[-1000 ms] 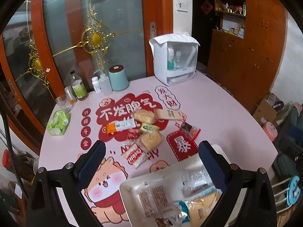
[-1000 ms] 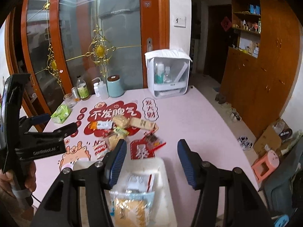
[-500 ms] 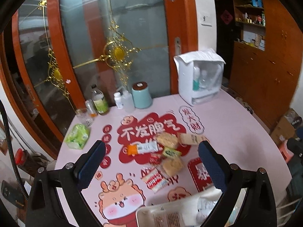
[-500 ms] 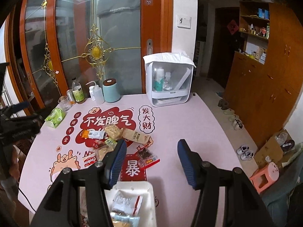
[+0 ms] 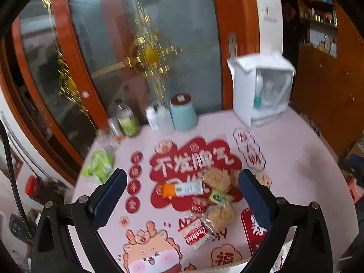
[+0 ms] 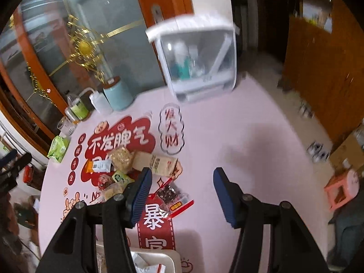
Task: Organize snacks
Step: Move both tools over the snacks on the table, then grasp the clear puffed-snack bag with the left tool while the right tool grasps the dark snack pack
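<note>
1. Snacks [image 5: 206,195] lie heaped mid-table [image 6: 238,136], ahead of both of your hand-held grippers.
2. Left hand-held gripper [image 5: 183,199] is wide and empty, framing the heap; right hand-held gripper [image 6: 182,192] is wide and empty, the heap to its left.
3. Orange bar [image 5: 182,188] runs left-right across the left one's opening.
4. Tray [image 6: 173,259] is cut off at the frame bottom; blur hides labels.

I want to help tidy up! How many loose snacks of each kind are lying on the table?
Rice cakes: 2
Small sweets, green and red: 2
Orange-and-white bar: 1
Tan packet: 1
Cookie packet: 1
Dark packet: 1
Total: 8
</note>
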{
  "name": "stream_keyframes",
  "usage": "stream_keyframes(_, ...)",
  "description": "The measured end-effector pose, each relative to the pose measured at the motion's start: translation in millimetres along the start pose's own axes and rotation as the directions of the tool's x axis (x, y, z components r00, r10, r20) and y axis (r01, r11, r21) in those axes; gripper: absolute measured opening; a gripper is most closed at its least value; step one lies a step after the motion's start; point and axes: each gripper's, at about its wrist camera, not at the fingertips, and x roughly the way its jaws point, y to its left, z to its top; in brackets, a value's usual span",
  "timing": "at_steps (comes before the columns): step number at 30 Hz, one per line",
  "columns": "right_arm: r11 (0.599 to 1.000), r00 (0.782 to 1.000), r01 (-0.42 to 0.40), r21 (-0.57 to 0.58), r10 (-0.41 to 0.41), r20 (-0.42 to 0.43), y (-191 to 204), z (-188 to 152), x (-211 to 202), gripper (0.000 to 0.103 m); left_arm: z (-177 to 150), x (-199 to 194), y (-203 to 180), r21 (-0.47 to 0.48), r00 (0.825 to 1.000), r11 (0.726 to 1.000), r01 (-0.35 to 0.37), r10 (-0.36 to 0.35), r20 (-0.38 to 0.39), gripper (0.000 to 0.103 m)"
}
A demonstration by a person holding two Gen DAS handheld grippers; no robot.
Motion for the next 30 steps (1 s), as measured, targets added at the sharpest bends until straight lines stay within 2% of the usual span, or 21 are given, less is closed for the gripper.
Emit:
stream_keyframes(2,1.0,0.999,-0.013,-0.007,0.013,-0.044,0,2,23,0.057,-5,23,-1,0.017,0.999,1.0,0.011,-0.011,-0.031,0.098)
stream_keyframes(6,0.997,0.989,-0.054,-0.062,0.045,-0.138,10,-3,74,0.057,-22,81,-5,0.093,0.989,0.995,0.038,-0.025,-0.142,0.098)
stream_keyframes(8,0.992,0.979,-0.085,-0.09,0.067,-0.19,15,-11,98,0.057,-36,110,-9,0.115,0.973,0.988,0.105,-0.078,-0.219,0.098)
stream_keyframes(10,0.989,0.971,-0.096,-0.111,0.069,-0.23,18,-18,118,0.057,-46,127,-16,0.136,0.958,0.978,0.156,-0.116,-0.264,0.098)
stream_keyframes(13,0.983,0.954,-0.126,-0.136,0.082,-0.289,21,-32,144,0.057,-65,149,-35,0.205,0.935,0.951,0.23,-0.158,-0.319,0.098)
stream_keyframes(15,0.98,0.942,-0.14,-0.143,0.088,-0.323,21,-40,159,0.057,-78,159,-52,0.27,0.922,0.923,0.274,-0.172,-0.347,0.098)
stream_keyframes(19,0.974,0.932,-0.137,-0.18,0.066,-0.355,20,-52,180,0.057,-97,172,-80,0.35,0.901,0.874,0.336,-0.189,-0.391,0.098)
stream_keyframes(22,0.971,0.926,-0.146,-0.188,0.067,-0.37,22,-56,190,0.057,-108,186,-99,0.393,0.89,0.85,0.35,-0.17,-0.424,0.098)
stream_keyframes(24,0.966,0.924,-0.158,-0.205,0.072,-0.376,25,-59,195,0.057,-112,192,-106,0.408,0.881,0.836,0.366,-0.17,-0.441,0.098)
stream_keyframes(27,0.955,0.931,-0.144,-0.258,0.042,-0.363,32,-61,200,0.057,-116,201,-112,0.426,0.871,0.82,0.382,-0.165,-0.463,0.098)
stream_keyframes(30,0.947,0.936,-0.12,-0.299,0.008,-0.351,37,-62,203,0.058,-121,211,-116,0.439,0.864,0.814,0.38,-0.143,-0.483,0.098)
